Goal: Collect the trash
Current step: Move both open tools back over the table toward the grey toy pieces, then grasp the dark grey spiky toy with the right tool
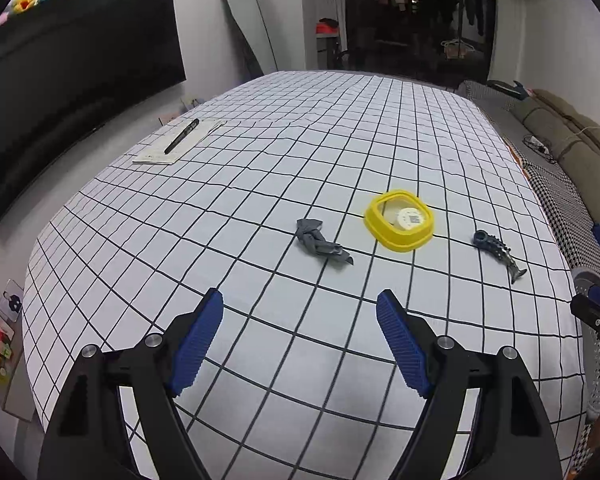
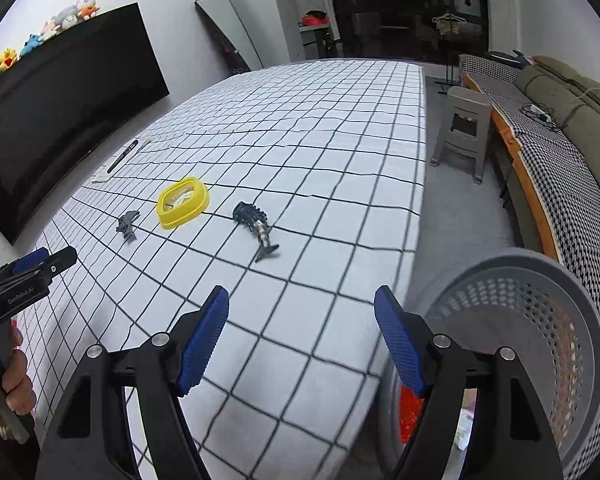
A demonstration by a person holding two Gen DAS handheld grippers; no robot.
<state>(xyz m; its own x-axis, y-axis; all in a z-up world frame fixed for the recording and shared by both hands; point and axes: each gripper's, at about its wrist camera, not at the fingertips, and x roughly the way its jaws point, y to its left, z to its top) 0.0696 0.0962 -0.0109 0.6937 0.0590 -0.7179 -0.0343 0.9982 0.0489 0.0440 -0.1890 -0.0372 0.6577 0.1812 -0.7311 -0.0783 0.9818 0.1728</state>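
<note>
On the checked tablecloth [image 1: 260, 160] lie a crumpled grey wrapper [image 1: 322, 243], a yellow lid-like ring [image 1: 400, 220] with a white disc inside, and a dark fish-skeleton piece [image 1: 498, 249]. The same three show in the right wrist view: wrapper [image 2: 127, 225], yellow ring [image 2: 183, 201], fish skeleton [image 2: 257, 229]. My left gripper [image 1: 300, 320] is open and empty, above the cloth short of the wrapper. My right gripper [image 2: 301, 316] is open and empty near the table's right edge, beside a grey perforated basket [image 2: 540, 320].
A notepad with a black pen [image 1: 182, 136] lies far left on the table. A grey plastic stool [image 2: 462, 128] stands on the floor right of the table, and a sofa [image 2: 560, 140] lies beyond it. A large dark screen [image 1: 72, 92] hangs on the left wall.
</note>
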